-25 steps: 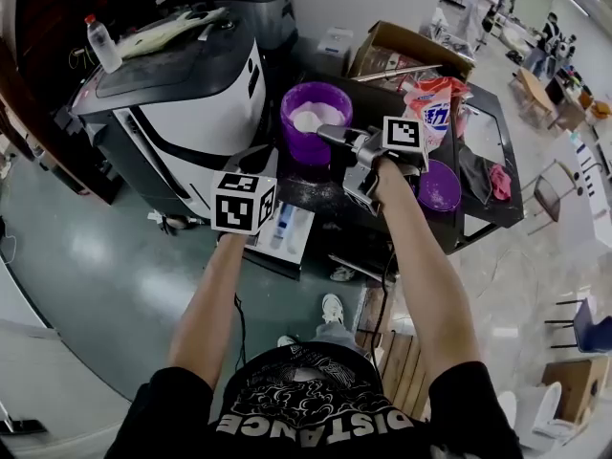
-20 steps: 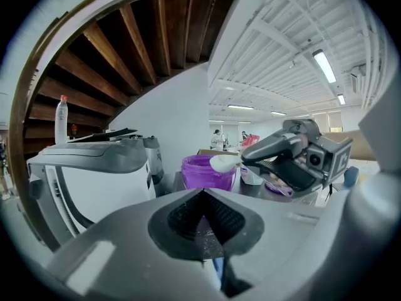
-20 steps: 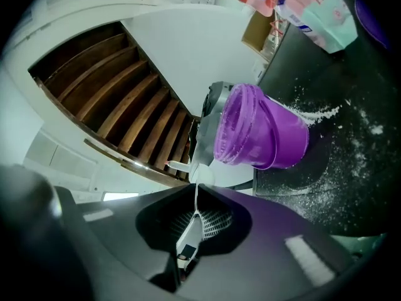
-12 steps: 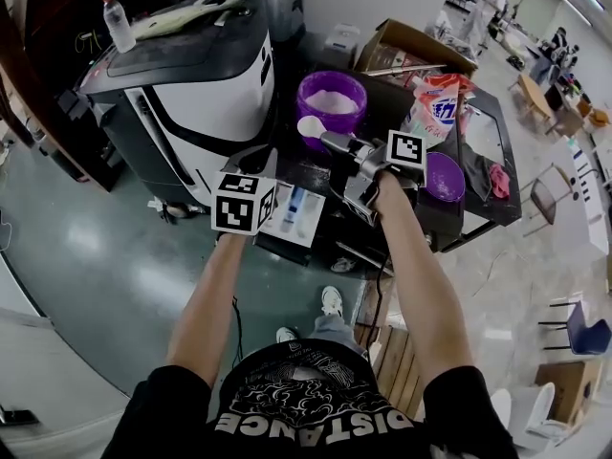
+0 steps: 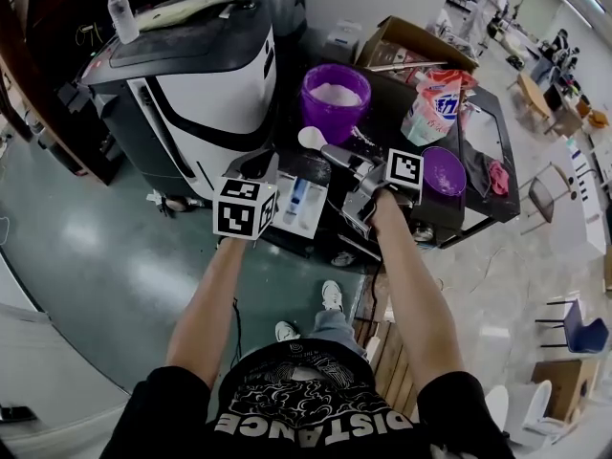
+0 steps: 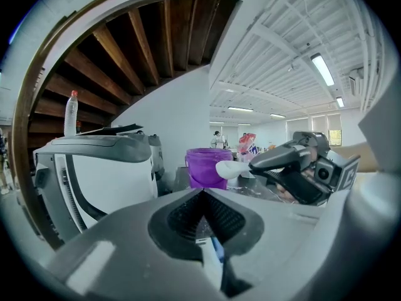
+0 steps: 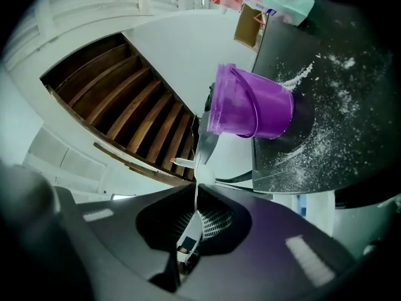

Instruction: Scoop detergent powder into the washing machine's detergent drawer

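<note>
The white detergent drawer [image 5: 298, 205], with a blue insert, stands pulled out from the washing machine [image 5: 196, 75]. My left gripper [image 5: 256, 167] is at its left side, shut on a thin white and blue edge [image 6: 210, 256] that looks like the drawer's. My right gripper [image 5: 337, 152] is shut on the handle of a white scoop [image 5: 311, 139]. Its bowl holds powder and hangs between the drawer and the purple bucket [image 5: 335, 98]. The left gripper view shows the scoop [image 6: 232, 169] in front of the bucket [image 6: 205, 167]. In the right gripper view the scoop [image 7: 202, 158] points at the bucket [image 7: 250, 108].
The bucket stands on a dark table [image 5: 483, 208] dusted with spilled powder [image 7: 326, 124]. A detergent bag [image 5: 435, 108], a purple lid [image 5: 443, 172] and a cardboard box [image 5: 411, 46] lie further right. A plastic bottle [image 5: 121, 12] stands on the washing machine.
The right gripper has lifted the filled scoop out of the purple bucket and carried it left, toward the drawer. The left gripper has stayed at the drawer.
</note>
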Motion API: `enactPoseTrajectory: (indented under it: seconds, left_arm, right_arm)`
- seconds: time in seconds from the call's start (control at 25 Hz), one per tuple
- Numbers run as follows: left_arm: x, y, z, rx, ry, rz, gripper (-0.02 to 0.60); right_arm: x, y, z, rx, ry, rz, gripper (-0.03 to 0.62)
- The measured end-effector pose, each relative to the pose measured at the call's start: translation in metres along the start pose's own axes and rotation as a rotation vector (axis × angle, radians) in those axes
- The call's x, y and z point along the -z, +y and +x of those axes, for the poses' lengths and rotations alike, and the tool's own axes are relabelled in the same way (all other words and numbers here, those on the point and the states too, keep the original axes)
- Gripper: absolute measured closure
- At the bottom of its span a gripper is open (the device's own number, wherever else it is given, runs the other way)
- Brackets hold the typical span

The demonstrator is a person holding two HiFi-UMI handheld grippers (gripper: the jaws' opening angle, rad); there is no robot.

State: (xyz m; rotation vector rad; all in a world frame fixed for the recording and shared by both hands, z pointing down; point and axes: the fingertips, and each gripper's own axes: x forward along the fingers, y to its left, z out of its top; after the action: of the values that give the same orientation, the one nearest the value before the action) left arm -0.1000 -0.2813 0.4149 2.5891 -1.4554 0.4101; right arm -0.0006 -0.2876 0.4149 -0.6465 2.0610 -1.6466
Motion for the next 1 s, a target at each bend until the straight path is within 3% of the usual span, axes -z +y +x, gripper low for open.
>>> enactPoseTrajectory:
  seconds: [0.48,1.0]
  left_arm:
    - [0.03,-0.014,0.002,0.029,0.015,-0.006,0.58]
    - [0.065,-0.02,0.007,0.036,0.081,-0.02,0.58]
  right_arm:
    - [0.023,-0.039,-0.02,0.01,0.001,-0.024,0.559]
    - [0.045,-0.087,-0.041,0.162,0.087,-0.142,0.559]
